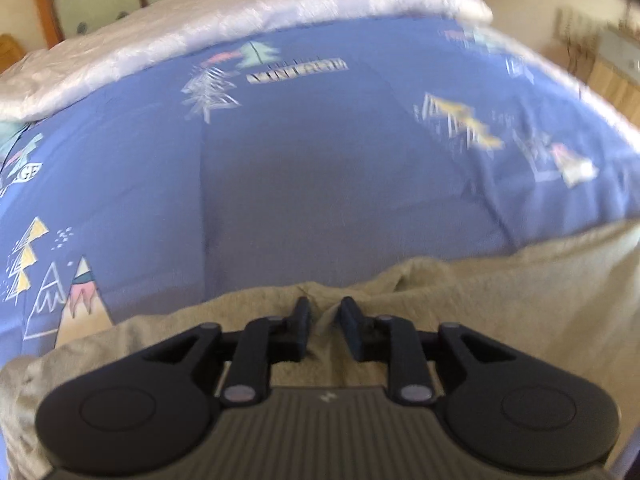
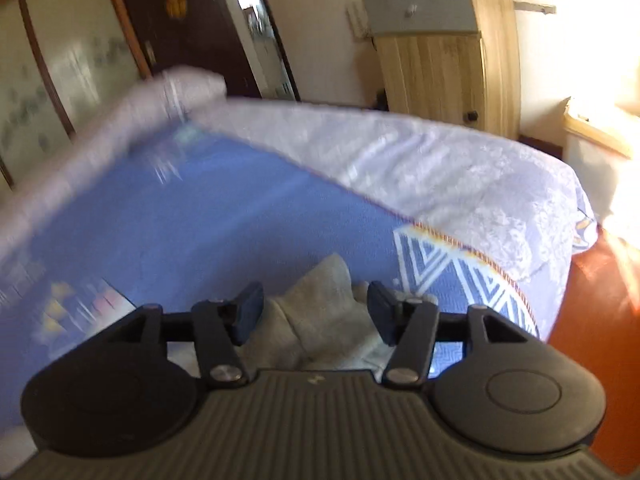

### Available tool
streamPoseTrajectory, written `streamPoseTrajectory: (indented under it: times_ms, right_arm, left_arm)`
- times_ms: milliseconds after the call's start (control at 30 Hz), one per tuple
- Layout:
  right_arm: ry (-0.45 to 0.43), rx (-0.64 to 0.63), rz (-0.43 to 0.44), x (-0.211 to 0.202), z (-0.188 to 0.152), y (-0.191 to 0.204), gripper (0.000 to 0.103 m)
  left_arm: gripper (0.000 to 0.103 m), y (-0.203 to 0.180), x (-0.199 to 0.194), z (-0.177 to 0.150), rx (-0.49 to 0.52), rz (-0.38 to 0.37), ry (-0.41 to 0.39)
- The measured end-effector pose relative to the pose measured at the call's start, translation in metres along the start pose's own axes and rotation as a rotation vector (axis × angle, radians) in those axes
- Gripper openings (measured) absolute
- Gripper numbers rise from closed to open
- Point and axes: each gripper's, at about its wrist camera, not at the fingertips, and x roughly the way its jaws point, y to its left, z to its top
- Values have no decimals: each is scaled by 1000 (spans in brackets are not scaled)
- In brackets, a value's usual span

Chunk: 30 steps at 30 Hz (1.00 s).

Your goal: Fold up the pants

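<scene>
The beige pants [image 1: 480, 300] lie rumpled on the blue patterned bedspread [image 1: 320, 168] at the near edge of the left wrist view. My left gripper [image 1: 325, 312] hovers right over them, open by a narrow gap, with a small ridge of the cloth between its fingers; the pads do not press on it. In the right wrist view a bunched end of the pants [image 2: 320, 320] pokes up between the spread fingers of my right gripper [image 2: 316, 300], which is open and grips nothing. Both views are blurred.
A white textured quilt [image 1: 240, 12] lies folded along the far side of the bed [image 2: 440, 168]. Beyond the bed stand a wooden cabinet [image 2: 440, 60] and a dark door [image 2: 188, 20]. Orange floor [image 2: 592, 340] shows past the bed's right corner.
</scene>
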Motion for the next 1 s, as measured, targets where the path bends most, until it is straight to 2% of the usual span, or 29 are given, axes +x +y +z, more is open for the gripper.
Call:
streamPoseTrajectory:
  times_ms: [33,100,167,233,367,500,533,567,633,733,800,833,900,933,1000]
  right_arm:
    - [-45,35,25,-15,2,-8,59]
    - [-79,85,25,-35,7,-25,57]
    - [-78,147,35,-47,7,-45,35]
    - [-43,221,66,-49,5,-59,27]
    - [14,284,92,-42,-15,-54,25]
    - [80,268,111,-25,-24,-40,25]
    - [94,267,117,-23,-26,-38,22]
    - [107,260,117,-20,-28,-35,11]
    - [98,231,64,-20,-29,-29,9]
    - [-47,203,34,-48,-24,-25,9]
    - [-97,149,3,-59,-20,-20,9]
    - [-79,117,-27,-55,-22,-18,9]
    - [30,58,-105,-31,-33,-21,11]
    - [62,68,-118,-22,-39,-27,18]
    - [20,156,-108,-33,-40,-37,31]
  left_arm:
    - [30,5,-8,-1,-15,17,-21]
    - [31,15,-21,-4,-42,41,-53]
    - [31,25,-33,-9,-78,32,-68]
    - [31,30,-43,-16,-99,19,-85]
    - [31,24,-50,-32,-92,-17,-84]
    - [31,9,-41,-48,-71,-39,-27]
    - [31,6,-37,-52,-68,-44,-6]
    - [31,3,-32,-55,-63,-46,13]
    - [31,-2,-21,-60,-54,-32,47]
    - [31,-7,-14,-65,-54,-15,59]
    - [31,-10,-12,-66,-43,-11,54]
    - [31,-11,-11,-66,-36,-8,53]
    - [31,-12,-11,-66,-26,-4,52]
    - [31,-12,-11,-65,-27,-4,55]
    - [31,-7,-17,-63,-49,-26,57]
